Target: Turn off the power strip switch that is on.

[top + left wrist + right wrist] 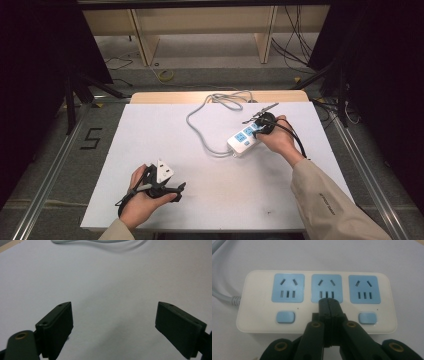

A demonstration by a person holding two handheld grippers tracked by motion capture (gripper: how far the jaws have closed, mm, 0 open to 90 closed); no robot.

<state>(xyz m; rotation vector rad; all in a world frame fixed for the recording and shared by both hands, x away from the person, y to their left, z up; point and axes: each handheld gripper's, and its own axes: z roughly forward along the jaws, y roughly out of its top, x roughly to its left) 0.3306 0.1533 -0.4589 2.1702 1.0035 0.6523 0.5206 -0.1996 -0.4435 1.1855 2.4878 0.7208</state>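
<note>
A white power strip (244, 137) with three blue sockets lies right of the table's middle, seen close in the right gripper view (262, 302). Its grey cable (200, 132) loops toward the far edge. My right gripper (329, 301) is shut with nothing between its jaws. Its tips are over the strip just below the middle socket (326, 285), and I cannot tell whether they touch it. Blue buttons (285, 317) show to either side of the jaws. My left gripper (179, 191) rests near the front left of the white table (150, 135). In its own view the left gripper (113, 322) stands open over bare table.
The grey cable (92, 241) runs along the top of the left gripper view. A wooden strip (165, 97) borders the table's far edge. Beyond it are floor cables (295, 45) and a wooden shelf frame (145, 40). Dark stands flank both sides.
</note>
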